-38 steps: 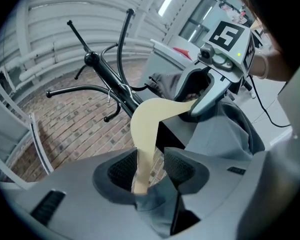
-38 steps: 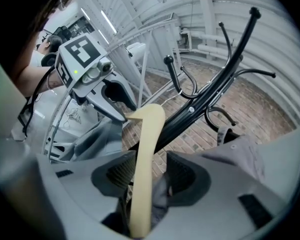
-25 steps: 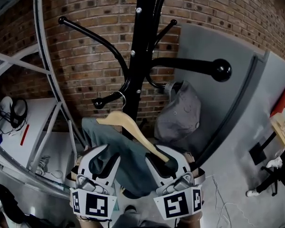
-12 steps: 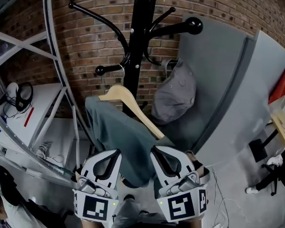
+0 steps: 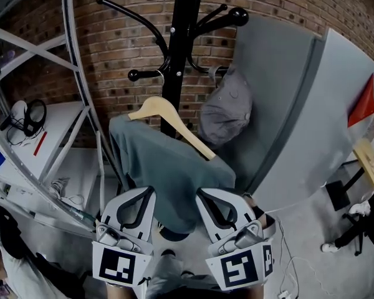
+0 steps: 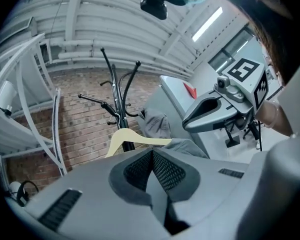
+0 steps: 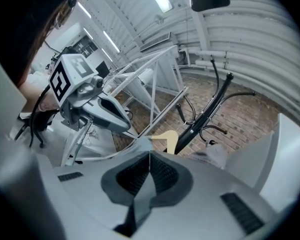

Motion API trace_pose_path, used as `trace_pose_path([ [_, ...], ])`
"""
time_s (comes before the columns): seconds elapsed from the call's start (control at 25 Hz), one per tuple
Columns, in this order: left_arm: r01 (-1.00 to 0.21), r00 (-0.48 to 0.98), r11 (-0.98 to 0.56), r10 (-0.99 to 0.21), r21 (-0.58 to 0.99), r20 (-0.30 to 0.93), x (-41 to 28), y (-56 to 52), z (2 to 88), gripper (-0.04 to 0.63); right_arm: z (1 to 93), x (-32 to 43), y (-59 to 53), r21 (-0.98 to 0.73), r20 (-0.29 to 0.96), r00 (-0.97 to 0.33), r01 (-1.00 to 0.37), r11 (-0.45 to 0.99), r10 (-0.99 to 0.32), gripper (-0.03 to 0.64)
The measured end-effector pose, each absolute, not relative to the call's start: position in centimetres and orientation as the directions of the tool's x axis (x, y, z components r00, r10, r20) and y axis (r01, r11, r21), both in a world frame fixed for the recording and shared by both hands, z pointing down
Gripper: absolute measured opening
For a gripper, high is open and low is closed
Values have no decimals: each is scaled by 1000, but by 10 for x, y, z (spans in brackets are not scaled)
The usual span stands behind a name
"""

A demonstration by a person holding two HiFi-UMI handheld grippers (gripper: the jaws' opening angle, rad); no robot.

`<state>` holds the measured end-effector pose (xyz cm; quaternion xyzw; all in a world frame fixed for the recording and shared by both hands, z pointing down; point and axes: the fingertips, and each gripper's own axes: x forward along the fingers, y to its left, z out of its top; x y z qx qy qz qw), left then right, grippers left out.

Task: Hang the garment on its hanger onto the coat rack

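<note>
A grey-green garment (image 5: 168,173) drapes over a wooden hanger (image 5: 168,114). The hanger's hook rests on a low arm of the black coat rack (image 5: 177,42). Below the garment's hem, my left gripper (image 5: 148,193) and right gripper (image 5: 201,194) are both shut and hold nothing, one at each side of the cloth. In the left gripper view the left gripper (image 6: 152,152) points at the hanger (image 6: 127,138) and rack (image 6: 121,114). In the right gripper view the right gripper (image 7: 150,153) points at the hanger (image 7: 167,138) and rack (image 7: 205,116).
A grey cap (image 5: 224,111) hangs on the rack to the right of the hanger. A white metal frame (image 5: 81,104) and a white surface with headphones (image 5: 26,114) stand at the left. Grey partition panels (image 5: 287,104) close off the right, in front of a brick wall.
Both grippers went from open beside the garment and hanger to shut, and dropped back below the hem. The garment now hangs free on the rack.
</note>
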<state>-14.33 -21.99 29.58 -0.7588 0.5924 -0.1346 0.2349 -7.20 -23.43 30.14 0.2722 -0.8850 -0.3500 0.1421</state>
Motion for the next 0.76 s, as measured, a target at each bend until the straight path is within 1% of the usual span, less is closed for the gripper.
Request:
trace_pose_path([
  [0.24, -830, 280, -197, -956, -522, -85, -143, -216, 295, 3, 301, -73, -234, 681, 49, -814, -397, 615, -580, 23],
  [0.36, -837, 263, -180, -960, -516, -92, -148, -219, 292, 3, 298, -73, -234, 673, 38, -813, -409, 616, -581, 23],
  [0.56, -908, 240, -203, -969, -367, -59, -156, -219, 302, 3, 299, -72, -236, 674, 39, -802, -420, 608, -597, 23],
  [0.76, -929, 220, -185, -972, -320, -79, -161, -220, 299, 3, 296, -69, -238, 666, 27, -794, -439, 603, -608, 23],
])
